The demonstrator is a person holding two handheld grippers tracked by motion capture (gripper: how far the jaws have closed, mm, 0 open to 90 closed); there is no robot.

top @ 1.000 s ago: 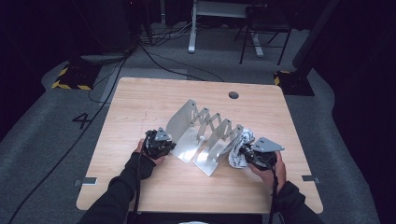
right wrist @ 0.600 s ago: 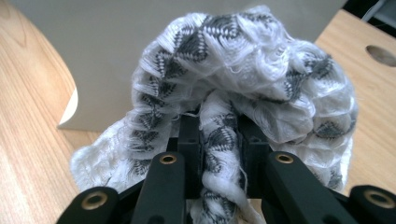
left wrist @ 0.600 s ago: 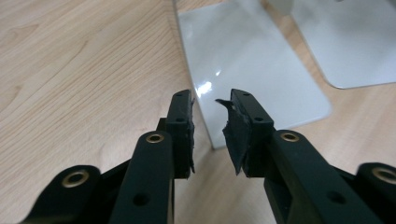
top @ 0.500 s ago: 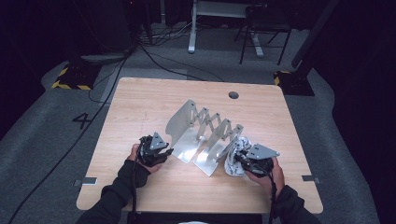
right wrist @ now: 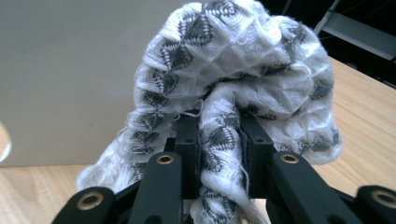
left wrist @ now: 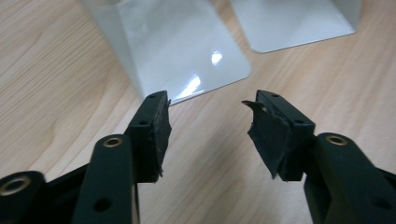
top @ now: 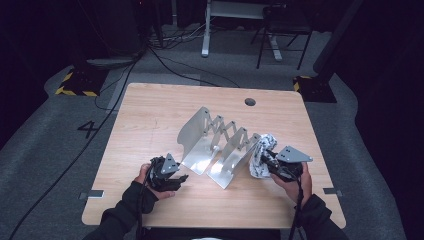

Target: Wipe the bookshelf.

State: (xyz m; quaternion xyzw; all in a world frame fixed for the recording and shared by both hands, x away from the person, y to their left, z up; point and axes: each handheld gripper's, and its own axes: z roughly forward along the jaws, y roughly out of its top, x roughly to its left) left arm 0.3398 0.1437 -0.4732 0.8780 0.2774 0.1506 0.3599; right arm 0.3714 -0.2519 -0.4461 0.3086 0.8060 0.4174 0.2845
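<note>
We saw the right hand-held gripper (top: 267,161) closed on a bunched white-and-grey knitted cloth (top: 261,152), a fold of it pinched between the two jaws (the right gripper view showed this clearly). The cloth stood just beside the nearest plate of the accordion metal rack (top: 216,142), at about 3 o'clock from the rack on the table (top: 150,110). The rack's long axis ran from about 11 o'clock to 5 o'clock, so the slot between its plates lay at about 10 o'clock from this hand-held gripper. The left hand-held gripper (top: 181,178) was wide open and held nothing; it hovered near the plate's front edge at the rack's 7 o'clock. We judged the right hand nearer for the placing.
</note>
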